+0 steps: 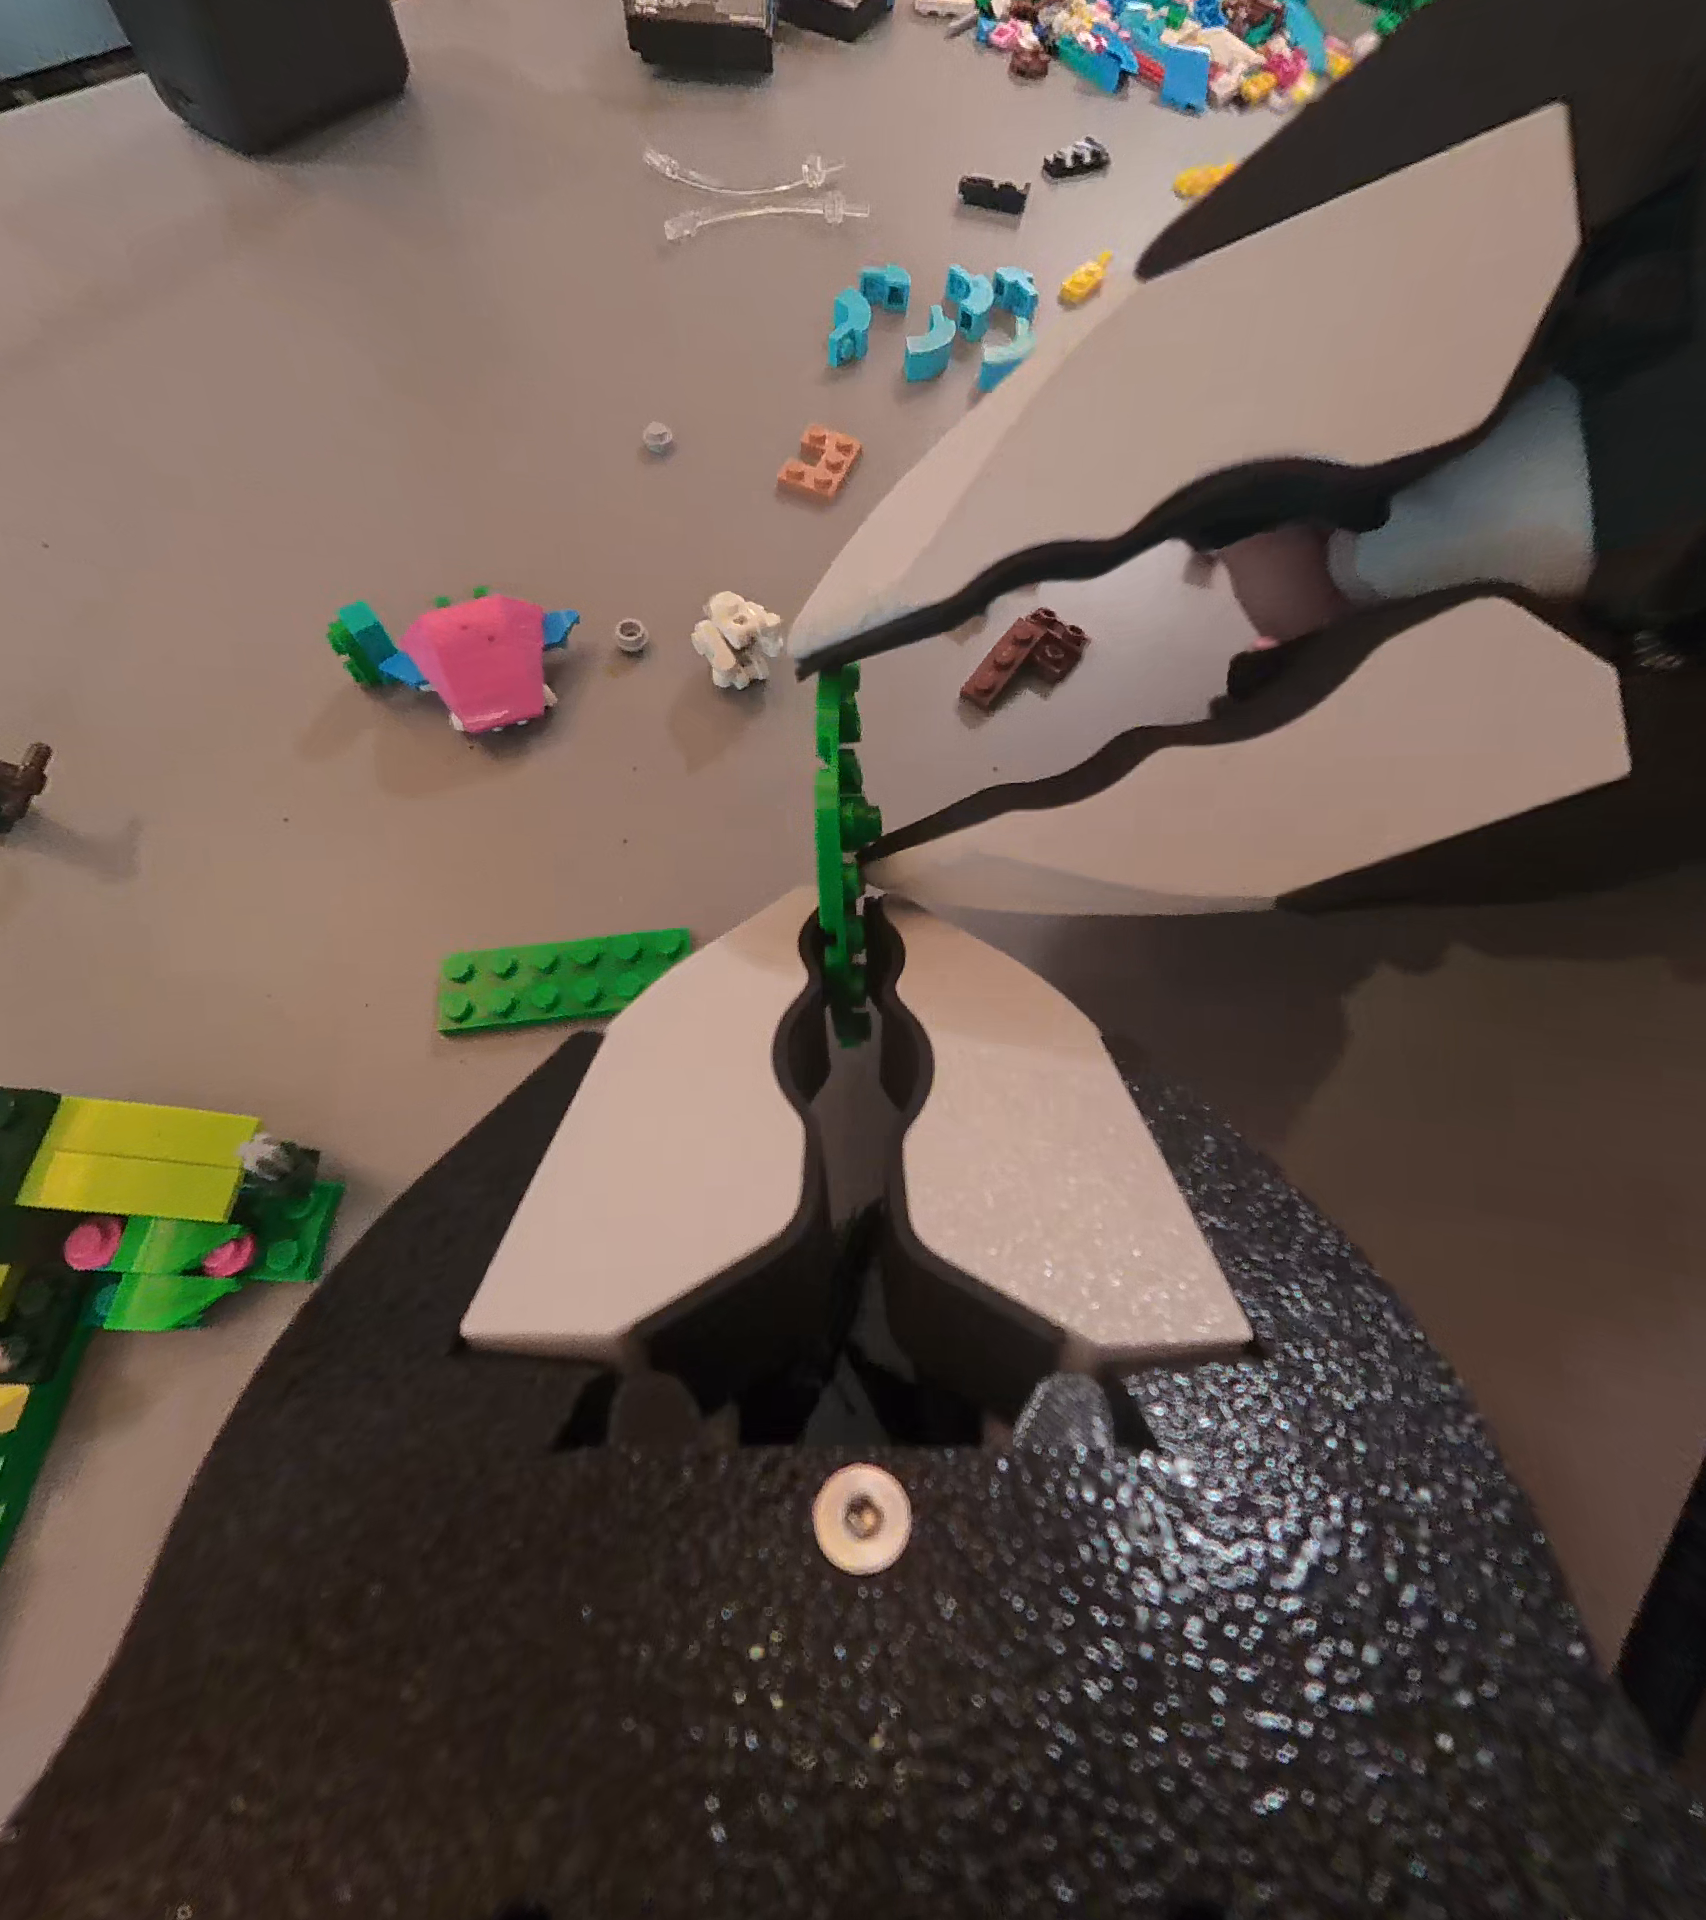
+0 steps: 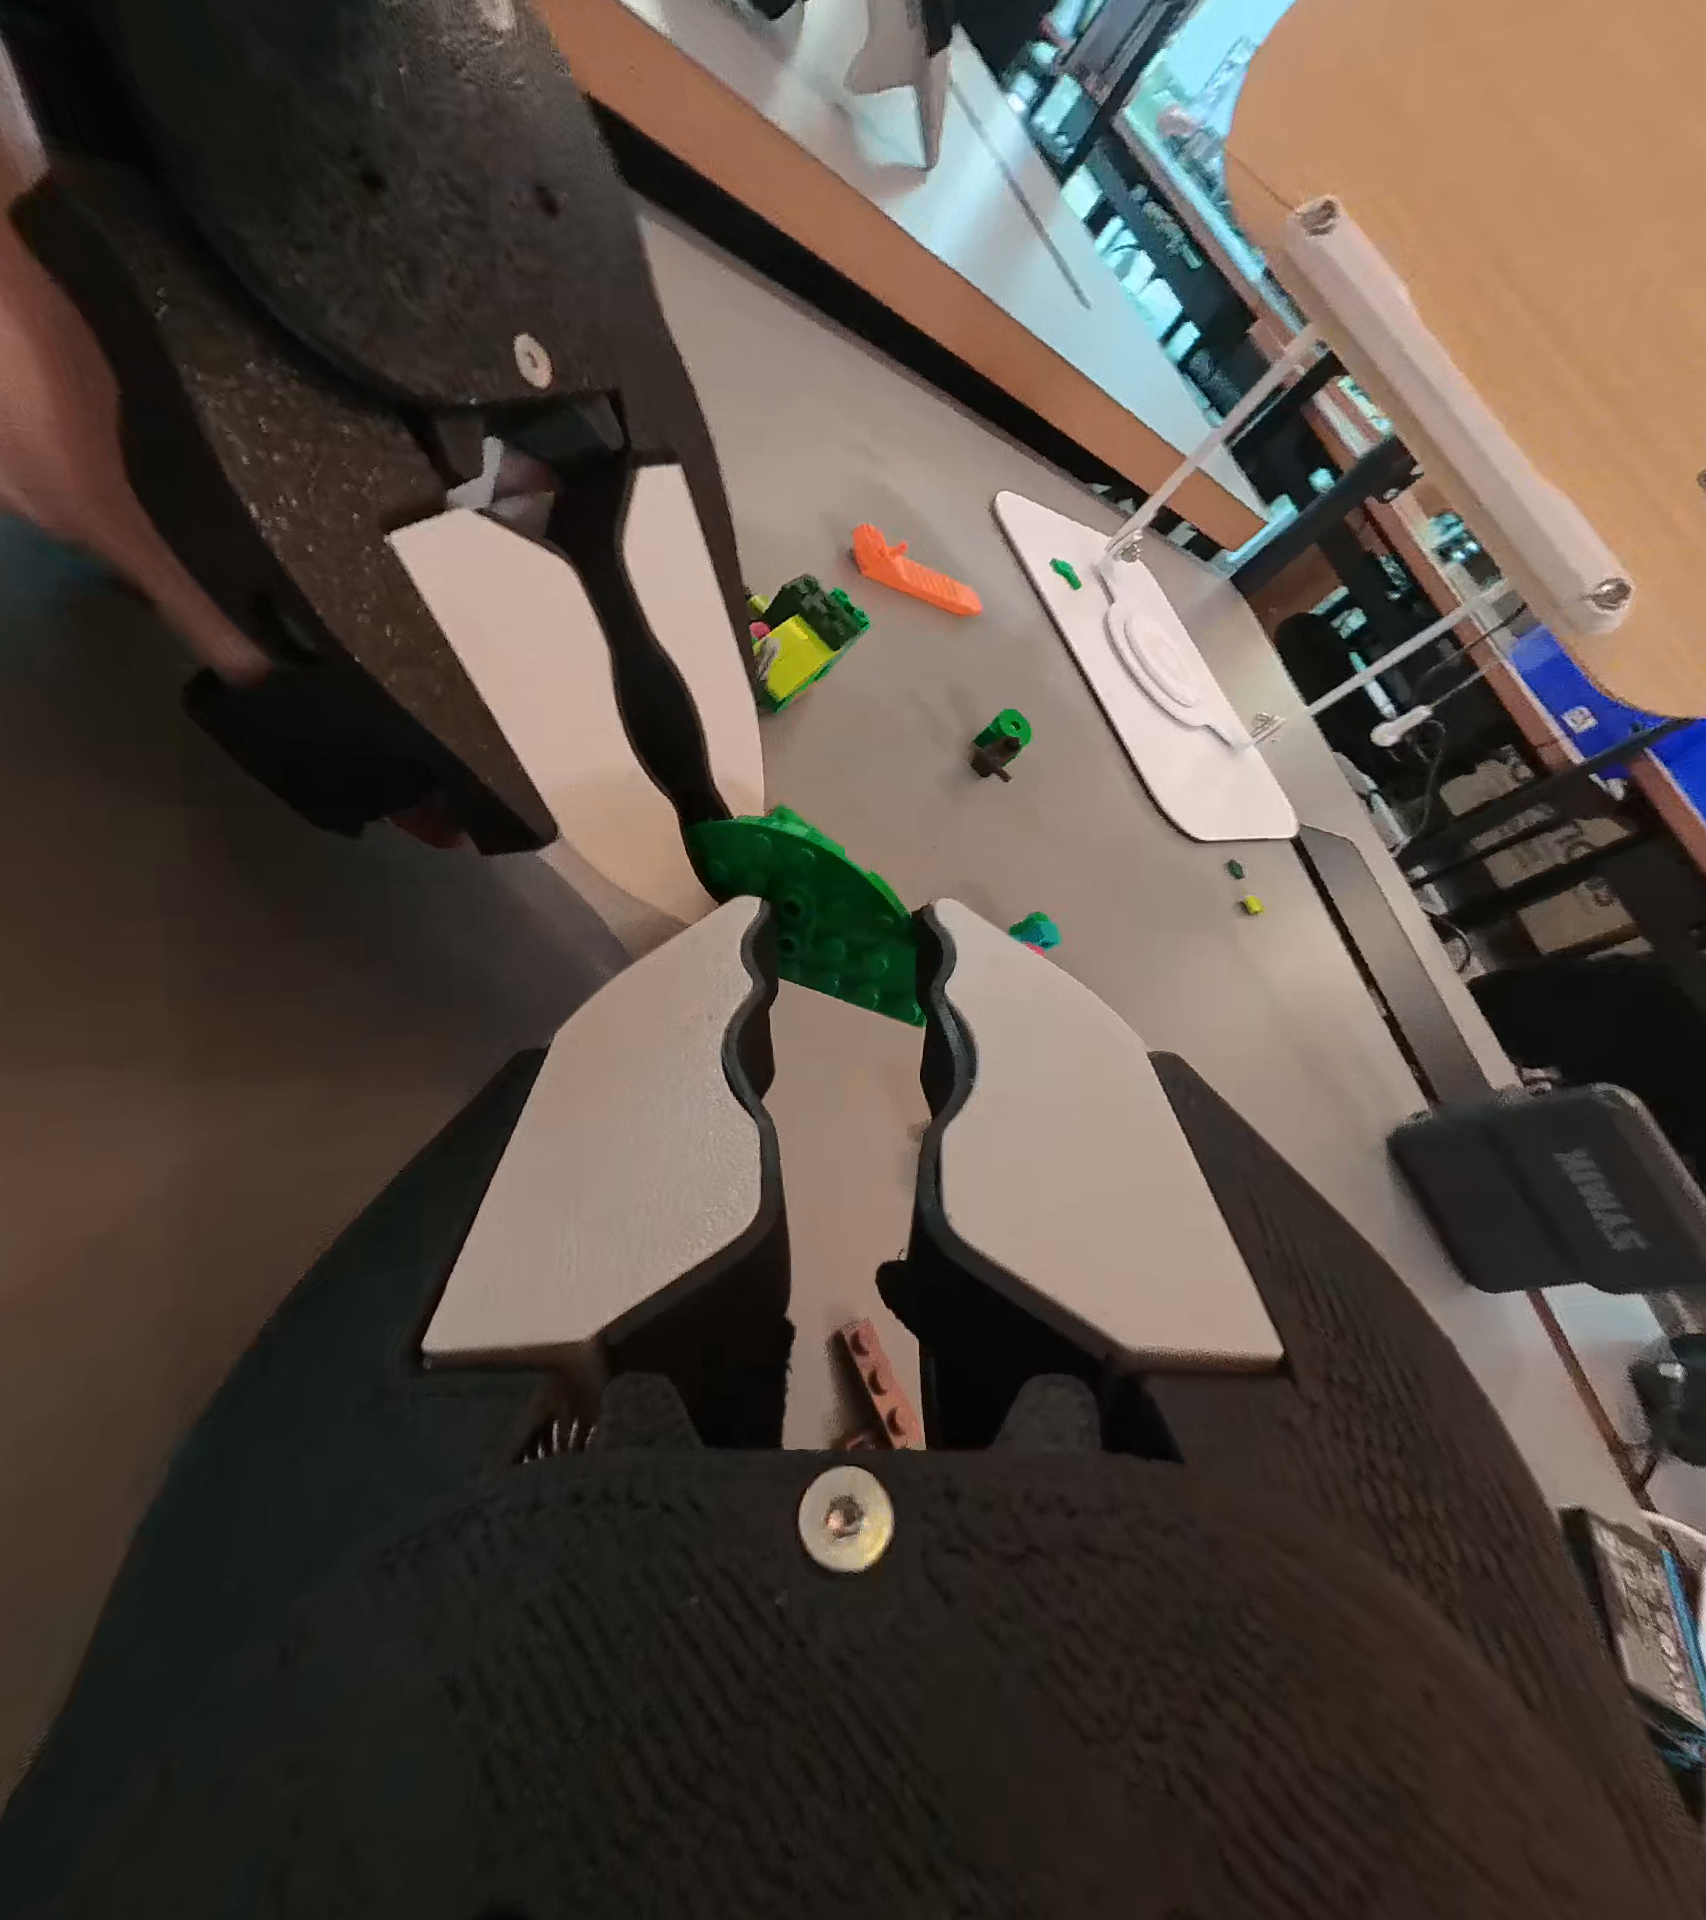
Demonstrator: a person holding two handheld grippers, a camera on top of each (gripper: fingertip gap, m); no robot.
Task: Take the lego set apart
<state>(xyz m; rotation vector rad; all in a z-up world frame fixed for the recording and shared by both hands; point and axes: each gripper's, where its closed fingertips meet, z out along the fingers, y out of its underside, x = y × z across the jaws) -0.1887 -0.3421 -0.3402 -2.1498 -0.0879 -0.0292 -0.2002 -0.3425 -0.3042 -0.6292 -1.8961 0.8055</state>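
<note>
Green rounded lego plates (image 1: 841,831), stacked, studded, held edge-on above the grey table, still joined together

I seem to be working in an office or lab: a long grey table (image 2: 1088,935) with a wood-edged divider panel (image 2: 1514,343) along its far edge, shelves of gear (image 2: 1171,239) beyond, and blue bins (image 2: 1701,769) below.

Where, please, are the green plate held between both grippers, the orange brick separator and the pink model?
green plate (image 2: 833,935): right wrist view, studded face.
orange brick separator (image 2: 916,571): right wrist view, mid-body.
pink model (image 1: 487,660): left wrist view, pink top.
</note>
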